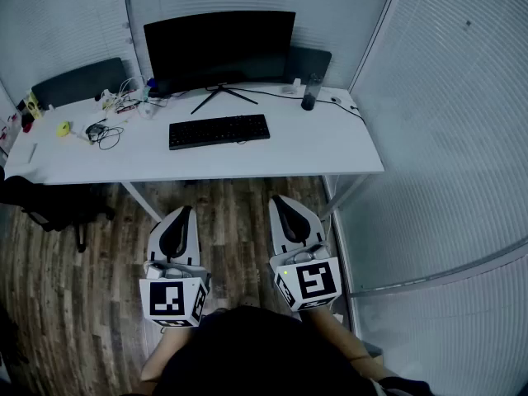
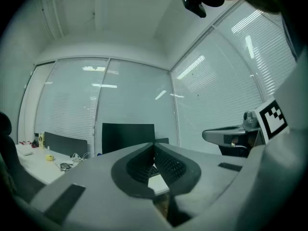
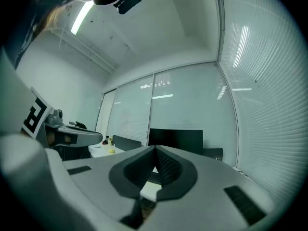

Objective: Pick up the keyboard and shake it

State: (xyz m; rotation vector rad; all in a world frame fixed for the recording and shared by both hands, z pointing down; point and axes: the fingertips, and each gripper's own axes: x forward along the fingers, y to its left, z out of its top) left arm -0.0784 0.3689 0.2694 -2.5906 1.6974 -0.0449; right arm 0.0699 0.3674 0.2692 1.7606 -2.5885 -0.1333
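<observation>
The keyboard lies sideways on the surface, well ahead of the left tongs and right tongs, both closed and empty.

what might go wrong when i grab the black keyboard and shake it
The left gripper and right gripper are both shut and short of the white desk, so they must open before gripping the flat black keyboard. The black monitor stand sits just behind it and the dark bottle stands nearby; a wide shake may hit either.
</observation>
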